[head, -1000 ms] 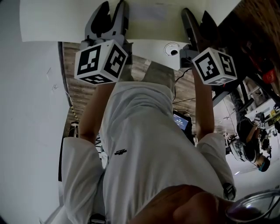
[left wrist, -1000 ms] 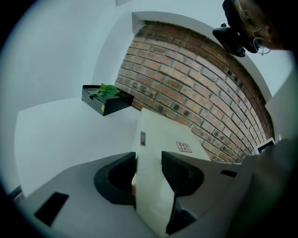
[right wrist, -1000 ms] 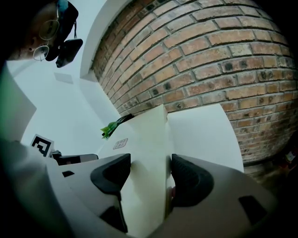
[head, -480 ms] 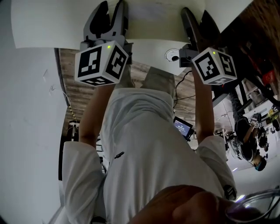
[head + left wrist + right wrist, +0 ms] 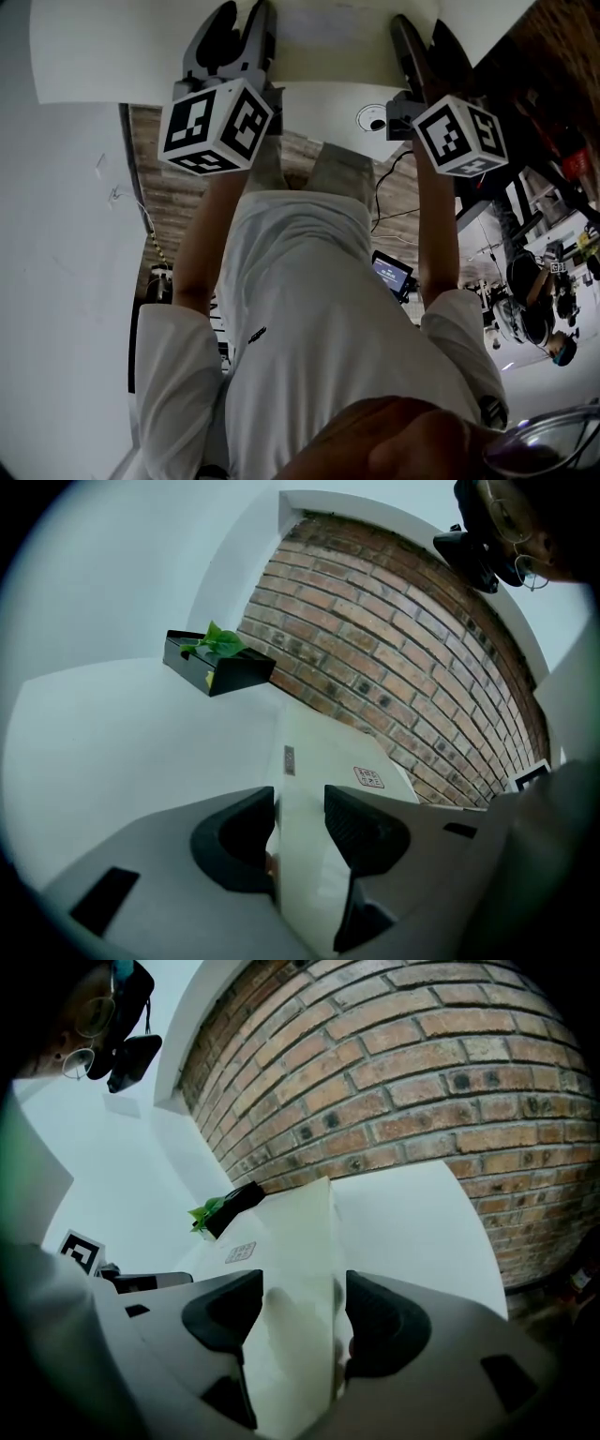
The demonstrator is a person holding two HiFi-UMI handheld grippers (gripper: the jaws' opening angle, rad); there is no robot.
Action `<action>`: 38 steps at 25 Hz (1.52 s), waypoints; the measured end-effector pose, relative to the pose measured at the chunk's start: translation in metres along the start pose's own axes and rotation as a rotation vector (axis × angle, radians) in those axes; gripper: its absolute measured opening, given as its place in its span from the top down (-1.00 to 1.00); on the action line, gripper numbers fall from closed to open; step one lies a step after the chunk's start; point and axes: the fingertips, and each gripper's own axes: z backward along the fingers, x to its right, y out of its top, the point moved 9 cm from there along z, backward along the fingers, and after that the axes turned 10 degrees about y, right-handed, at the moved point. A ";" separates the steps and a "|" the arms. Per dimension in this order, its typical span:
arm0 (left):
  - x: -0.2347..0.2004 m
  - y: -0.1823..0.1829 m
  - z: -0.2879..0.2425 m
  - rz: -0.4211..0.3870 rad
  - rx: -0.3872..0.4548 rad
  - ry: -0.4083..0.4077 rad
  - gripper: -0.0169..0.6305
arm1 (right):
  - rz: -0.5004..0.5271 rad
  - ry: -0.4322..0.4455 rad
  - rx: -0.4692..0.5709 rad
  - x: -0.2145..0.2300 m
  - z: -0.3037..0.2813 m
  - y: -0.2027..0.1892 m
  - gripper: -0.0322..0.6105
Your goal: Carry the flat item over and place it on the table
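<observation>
At one table (image 5: 94, 56), one flat box (image 5: 328, 52) clamped by two grippers: just-tightened left gripper (image 5: 242, 23), right gripper (image 5: 422, 37).

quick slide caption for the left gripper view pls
Left gripper clamped on a flat white box, white table and brick wall beyond.

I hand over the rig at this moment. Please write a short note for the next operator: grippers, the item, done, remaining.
Left gripper: shut on the flat white item.
Right gripper: shut on the same item.
Item: at the white table, black planter beyond it; contact with the table cannot be told.
Done: carried to the table.
Left: set it down flat, open both grippers.
</observation>
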 end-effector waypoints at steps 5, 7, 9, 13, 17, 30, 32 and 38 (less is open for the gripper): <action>0.002 0.000 0.013 -0.074 0.021 -0.007 0.49 | 0.066 -0.017 0.032 -0.011 0.009 0.009 -0.04; 0.005 0.000 0.021 -0.080 0.030 -0.012 0.52 | 0.074 -0.017 0.039 -0.015 0.015 0.009 -0.04; 0.008 0.001 0.030 -0.082 0.035 -0.019 0.55 | 0.078 -0.025 0.047 -0.018 0.022 0.010 -0.04; 0.017 0.006 0.044 -0.097 0.044 0.005 0.71 | 0.083 -0.036 0.061 -0.023 0.036 0.016 -0.02; 0.028 0.007 0.057 -0.120 0.038 -0.010 0.79 | 0.087 -0.041 0.094 -0.029 0.057 0.021 0.64; 0.079 0.026 0.111 -0.180 0.048 -0.103 0.82 | 0.022 0.007 0.134 -0.050 0.115 0.046 0.79; 0.087 0.030 0.119 -0.189 0.050 -0.118 0.82 | 0.017 0.016 0.144 -0.054 0.125 0.051 0.79; 0.102 0.039 0.145 -0.208 0.061 -0.167 0.82 | 0.029 0.041 0.162 -0.073 0.151 0.058 0.79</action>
